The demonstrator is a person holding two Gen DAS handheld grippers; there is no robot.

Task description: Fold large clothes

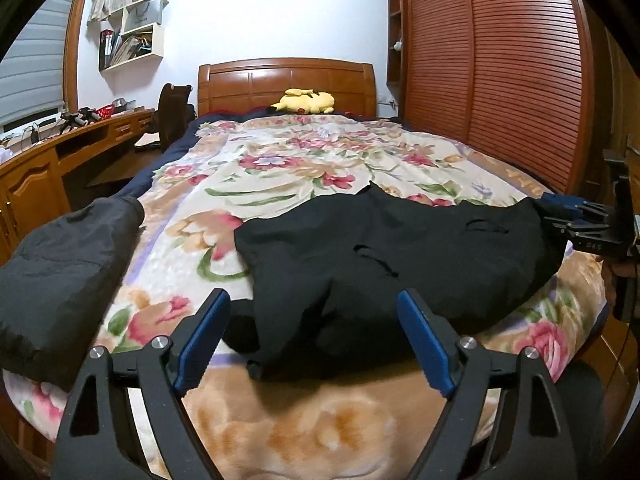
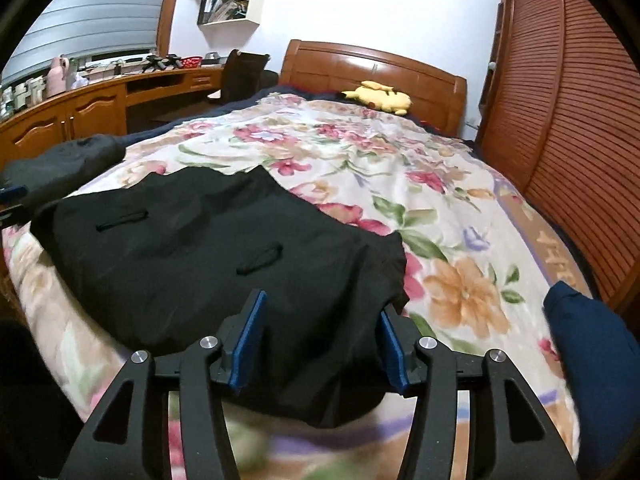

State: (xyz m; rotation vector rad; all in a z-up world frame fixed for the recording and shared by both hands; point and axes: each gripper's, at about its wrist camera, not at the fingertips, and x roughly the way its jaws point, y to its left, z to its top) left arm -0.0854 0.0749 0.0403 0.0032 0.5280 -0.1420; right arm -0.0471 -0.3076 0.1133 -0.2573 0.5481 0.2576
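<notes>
Bedroom scene: folded black fabric garment (image 1: pixel 384 256) lies on a floral fleece blanket (image 1: pixel 280 160) covering the wooden-headboard bed (image 1: pixel 288 80), beside a slatted wooden wardrobe (image 1: pixel 500 72). Left gripper (image 1: pixel 316 336) and right gripper (image 2: pixel 318 340) hover spread, gripping nothing.

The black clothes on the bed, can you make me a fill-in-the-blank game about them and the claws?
1. The black garment lies on a blanket printed with ____.
2. Both the left claw and the right claw have their jaws ____, holding nothing.
3. The yellow plush toy rests by the wooden ____ at the far end of the bed.
4. The pads on the claw fingers are coloured ____.

Missing words: flowers; open; headboard; blue
</notes>
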